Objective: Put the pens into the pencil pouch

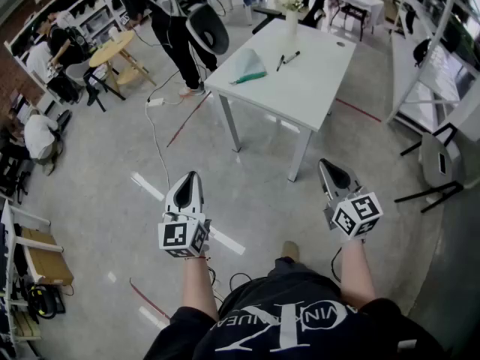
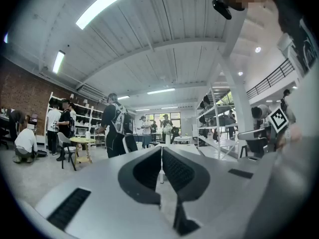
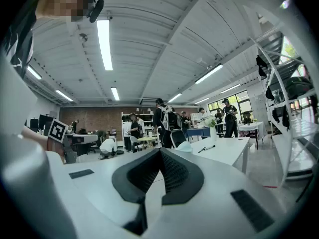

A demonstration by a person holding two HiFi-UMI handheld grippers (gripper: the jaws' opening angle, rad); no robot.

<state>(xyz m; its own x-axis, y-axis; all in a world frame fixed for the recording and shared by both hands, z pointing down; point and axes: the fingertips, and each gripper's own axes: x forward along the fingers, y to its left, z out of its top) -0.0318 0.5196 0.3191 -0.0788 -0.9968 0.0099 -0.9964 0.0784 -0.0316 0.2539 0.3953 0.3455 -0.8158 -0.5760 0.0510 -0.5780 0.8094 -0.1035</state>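
White tabletop (image 1: 307,88) stands well ahead of both tools. Left tool (image 1: 190,177) and right tool (image 1: 325,165) are pinched fully closed, nothing in either, held level above the floor. Teal pencil pouch (image 1: 248,69) lies on the tabletop, and two black pens (image 1: 292,55) sit near it, not inside.

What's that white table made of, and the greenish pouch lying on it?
The table looks like smooth matte white laminate or painted board: no grain shows. The pencil pouch seems soft pale-green fabric or plastic, since it slumps unevenly. Too distant to be sure.
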